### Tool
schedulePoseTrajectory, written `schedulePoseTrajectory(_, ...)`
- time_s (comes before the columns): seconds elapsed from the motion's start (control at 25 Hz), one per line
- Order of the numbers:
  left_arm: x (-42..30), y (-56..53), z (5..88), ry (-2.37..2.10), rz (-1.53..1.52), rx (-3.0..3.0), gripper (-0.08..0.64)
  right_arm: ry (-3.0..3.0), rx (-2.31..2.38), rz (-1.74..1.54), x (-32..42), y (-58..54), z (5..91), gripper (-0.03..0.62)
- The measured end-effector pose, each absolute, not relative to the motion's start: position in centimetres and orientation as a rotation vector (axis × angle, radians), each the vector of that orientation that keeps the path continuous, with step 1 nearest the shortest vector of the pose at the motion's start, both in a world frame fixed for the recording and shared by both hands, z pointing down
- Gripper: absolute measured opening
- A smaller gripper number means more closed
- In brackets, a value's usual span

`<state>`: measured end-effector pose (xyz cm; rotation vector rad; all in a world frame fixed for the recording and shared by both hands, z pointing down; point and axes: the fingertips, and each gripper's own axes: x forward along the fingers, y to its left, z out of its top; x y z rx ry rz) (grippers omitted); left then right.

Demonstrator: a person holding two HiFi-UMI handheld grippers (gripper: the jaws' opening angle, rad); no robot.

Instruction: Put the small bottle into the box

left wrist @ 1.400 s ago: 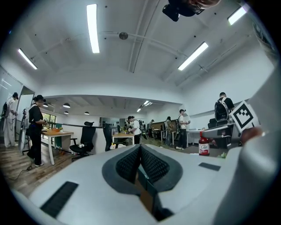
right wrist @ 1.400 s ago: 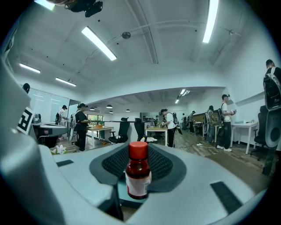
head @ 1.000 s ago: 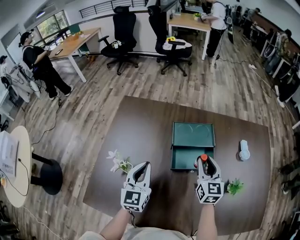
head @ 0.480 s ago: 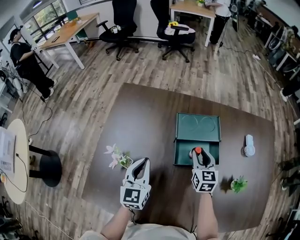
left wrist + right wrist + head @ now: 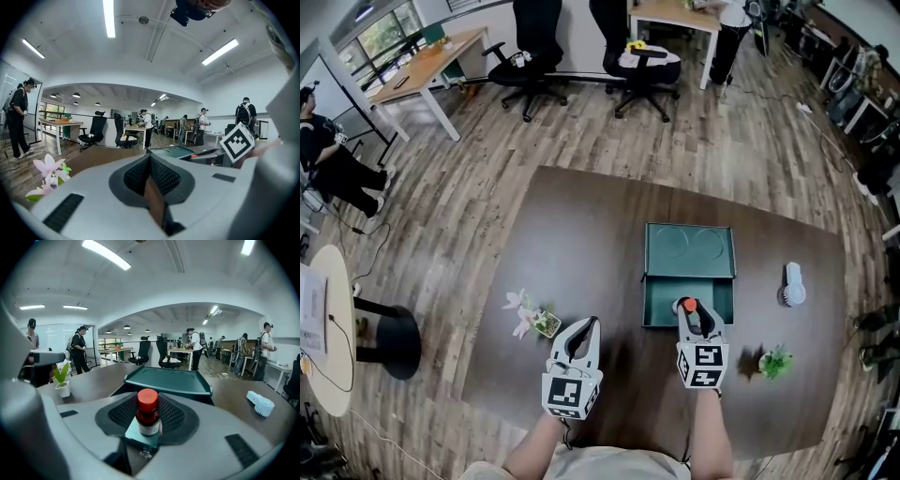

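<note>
Gripping the small bottle (image 5: 148, 414) upright between its pads, the right claw (image 5: 693, 316) is hovering at the open box's (image 5: 659, 302) near edge, ready to lower it; the left claw (image 5: 578, 338) is waiting closed, empty, aside above the desk (image 5: 581, 234).

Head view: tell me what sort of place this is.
Most likely an open-plan office or lab. There are light wooden desks, black swivel chairs on a wood-plank floor, and people standing at workstations.
</note>
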<state>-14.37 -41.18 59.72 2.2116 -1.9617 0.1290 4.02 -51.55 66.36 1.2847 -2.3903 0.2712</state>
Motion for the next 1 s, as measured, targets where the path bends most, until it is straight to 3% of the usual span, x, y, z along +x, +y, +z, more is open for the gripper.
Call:
schedulePoseTrajectory(0.48, -14.4, -40.5, 60.8, -1.952, 0.177, 2.220, 0.002, -2.428, 1.317, 0.300, 4.0, -51.7, 66.4, 0.144)
schedulePoseTrajectory(0.52, -14.4, -40.5, 60.9, -1.948, 0.178, 2.217, 0.002, -2.452, 1.335, 0.324, 4.1, -51.7, 66.2, 0.153)
schedulePoseTrajectory(0.64, -14.3, -40.4, 60.8, -1.936, 0.189, 2.226, 0.002, -2.499, 1.384, 0.417, 4.7, -51.9, 65.4, 0.279)
schedulePoseTrajectory(1.0, -12.8, -40.0, 58.9, -1.949, 0.179, 2.281, 0.002, -2.507, 1.401, 0.329, 6.7, -50.1, 62.7, 0.279)
